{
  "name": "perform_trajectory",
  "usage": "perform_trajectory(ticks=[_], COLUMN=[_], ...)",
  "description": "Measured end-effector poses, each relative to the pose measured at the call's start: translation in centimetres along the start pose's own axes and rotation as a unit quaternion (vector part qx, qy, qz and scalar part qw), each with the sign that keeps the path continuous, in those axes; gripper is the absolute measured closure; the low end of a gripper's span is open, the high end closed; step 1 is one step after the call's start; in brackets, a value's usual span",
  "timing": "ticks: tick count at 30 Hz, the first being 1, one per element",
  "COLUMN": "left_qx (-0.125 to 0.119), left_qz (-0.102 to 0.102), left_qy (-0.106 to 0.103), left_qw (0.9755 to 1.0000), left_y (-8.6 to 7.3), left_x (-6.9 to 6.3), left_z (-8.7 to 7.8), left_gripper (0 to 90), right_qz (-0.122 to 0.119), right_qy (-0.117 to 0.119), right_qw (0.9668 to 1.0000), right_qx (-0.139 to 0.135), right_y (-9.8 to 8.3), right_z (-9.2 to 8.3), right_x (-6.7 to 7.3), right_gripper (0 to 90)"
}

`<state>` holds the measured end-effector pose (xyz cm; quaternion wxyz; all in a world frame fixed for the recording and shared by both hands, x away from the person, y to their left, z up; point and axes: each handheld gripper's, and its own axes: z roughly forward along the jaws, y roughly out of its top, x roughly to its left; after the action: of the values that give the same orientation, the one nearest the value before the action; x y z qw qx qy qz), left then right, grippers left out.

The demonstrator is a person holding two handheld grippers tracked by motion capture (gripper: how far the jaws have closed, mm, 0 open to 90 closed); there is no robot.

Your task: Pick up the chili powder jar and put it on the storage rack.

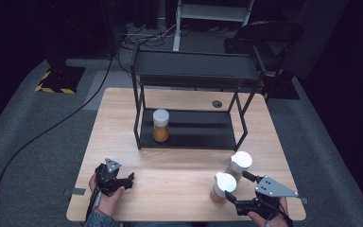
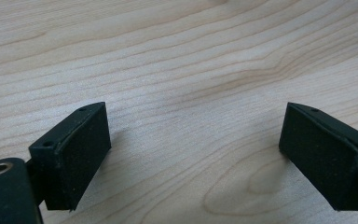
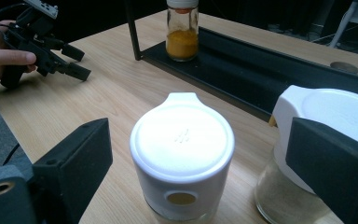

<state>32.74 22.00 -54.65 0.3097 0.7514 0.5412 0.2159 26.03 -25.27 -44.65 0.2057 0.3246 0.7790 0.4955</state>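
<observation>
Right tongs sit at the lower right of the high view, held in a hand at the bottom edge, jaws spread wide and aimed up-left. The near jar, white-lidded with a brownish fill, stands between those jaws in the right gripper view; the pads are not touching it. A second white-lidded jar holding pale powder stands just beside it, up and to the right, partly behind the right-hand jaw.

Left tongs rest at the lower left, gripped by the left hand, jaws open over bare tabletop.

Farther up, centre frame, a black rack stands on the tabletop. Its lower shelf carries a third jar, upright, with orange powder.
</observation>
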Motion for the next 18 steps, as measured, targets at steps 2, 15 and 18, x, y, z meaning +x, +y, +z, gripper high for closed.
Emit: perform_trajectory(ticks=[2, 15, 18], left_qx=[0.000, 0.000, 0.000], left_qz=[0.000, 0.000, 0.000], left_qy=[0.000, -0.001, -0.001], left_qw=[1.0000, 1.0000, 1.0000], left_y=[0.0, 0.0, 0.0], left_x=[0.0, 0.0, 0.0], left_z=[0.0, 0.0, 0.0], left_gripper=[8.6, 8.5, 8.5], right_qz=[0.000, -0.010, -0.011], right_qy=[-0.003, 0.000, 0.002], right_qw=[1.0000, 0.9999, 0.9999], right_qx=[-0.001, 0.007, 0.009], right_y=[-0.1, -0.9, -1.1], right_z=[0.2, 1.6, 1.9], right_x=[0.0, 0.5, 0.4], right_gripper=[7.5, 12.1, 13.4])
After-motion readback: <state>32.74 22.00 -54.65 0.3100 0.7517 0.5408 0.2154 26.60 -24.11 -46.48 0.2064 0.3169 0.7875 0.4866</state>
